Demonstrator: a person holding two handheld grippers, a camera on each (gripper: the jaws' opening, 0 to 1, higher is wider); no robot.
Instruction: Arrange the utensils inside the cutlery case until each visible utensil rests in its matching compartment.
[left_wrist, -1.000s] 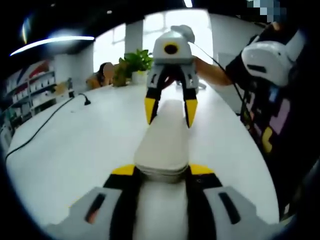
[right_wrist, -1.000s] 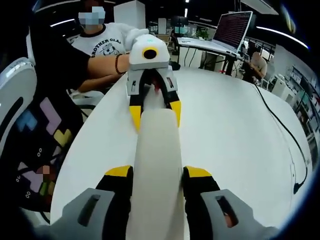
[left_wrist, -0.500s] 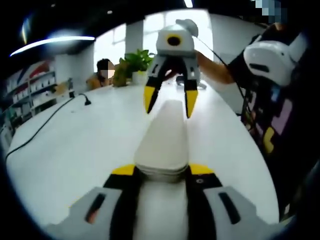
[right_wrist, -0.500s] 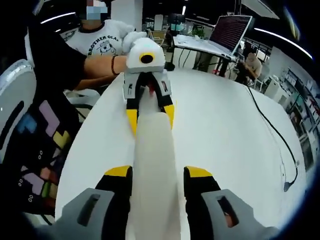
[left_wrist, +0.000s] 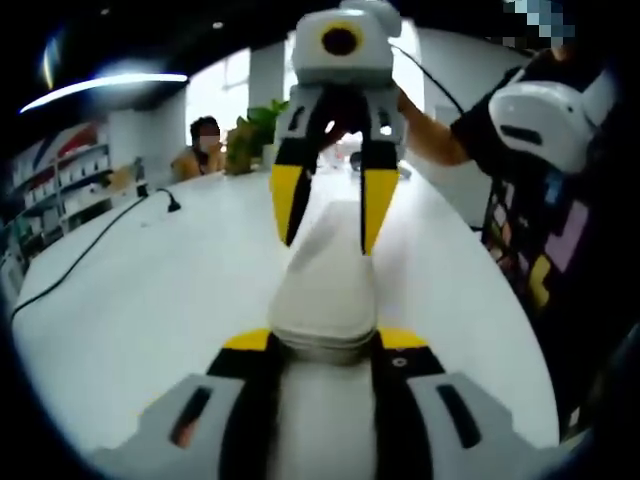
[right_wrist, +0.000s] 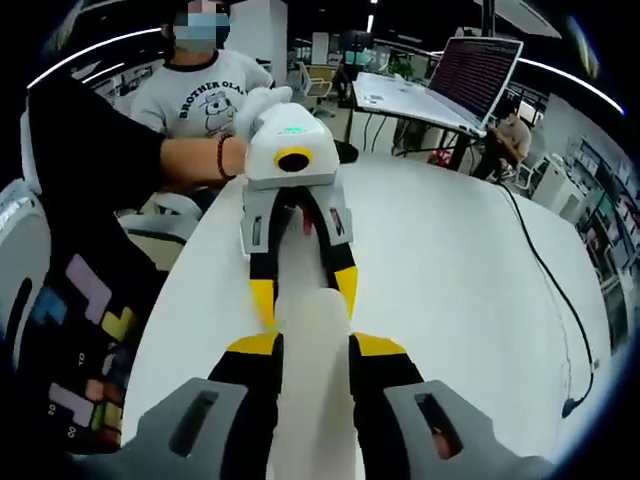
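Twice looked along the case, once per view. In the left gripper view, found the left gripper (left_wrist: 325, 342) closed down to the width of the case (left_wrist: 325, 290) and clamped on its near end, yellow tips pressed to either side. Met the right gripper (left_wrist: 325, 212) coming from the far side, pinched on the opposite end in the same way. Noted the pale, long, rounded shell carried between the two over the white table (left_wrist: 150, 290), with a dark cable (left_wrist: 90, 250) and a plant (left_wrist: 255, 135) well apart. Could not tell whether the underside touched the tabletop. In the right gripper view, saw the mirror of it: the right gripper (right_wrist: 312, 346) narrowed onto the case (right_wrist: 313, 400), the left gripper (right_wrist: 303, 288) biting the far end, a laptop (right_wrist: 478, 70) on a desk well behind. Judged the shell light, stiff and smooth, so likely slippery under the tips. Took the lid for shut, contents hidden. Reckoned the faint seam at the near end the place to grip for opening, one end steadied meanwhile.
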